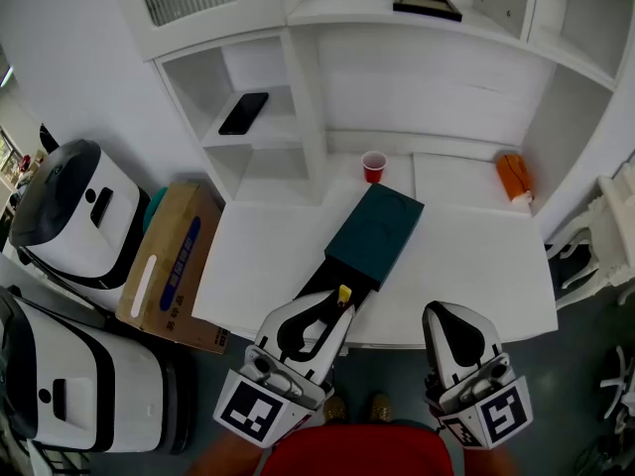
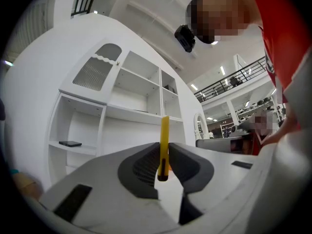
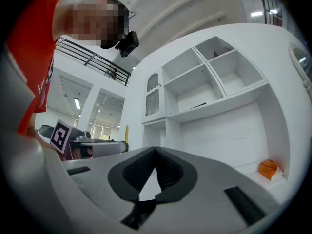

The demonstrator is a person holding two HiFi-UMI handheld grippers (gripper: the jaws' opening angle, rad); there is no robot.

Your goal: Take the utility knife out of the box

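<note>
A slim yellow utility knife (image 1: 344, 294) stands upright between the pads of my left gripper (image 1: 341, 303), which is shut on it just above the table's front edge. In the left gripper view the knife (image 2: 165, 139) sticks up past the jaws of the left gripper (image 2: 164, 165), clear of the box. The dark teal box (image 1: 377, 228) lies on the white table (image 1: 476, 266), its black inner tray (image 1: 325, 284) slid out toward me. My right gripper (image 1: 444, 317) hovers to the right, in front of the table edge; in its own view the right gripper (image 3: 155, 153) is shut and empty.
A red cup (image 1: 374, 167) and an orange object (image 1: 513, 177) sit at the back of the table under white shelving. A phone (image 1: 244, 113) lies on a shelf. A cardboard box (image 1: 174, 261) and white appliances (image 1: 74, 216) stand at the left, a white chair (image 1: 607, 236) at the right.
</note>
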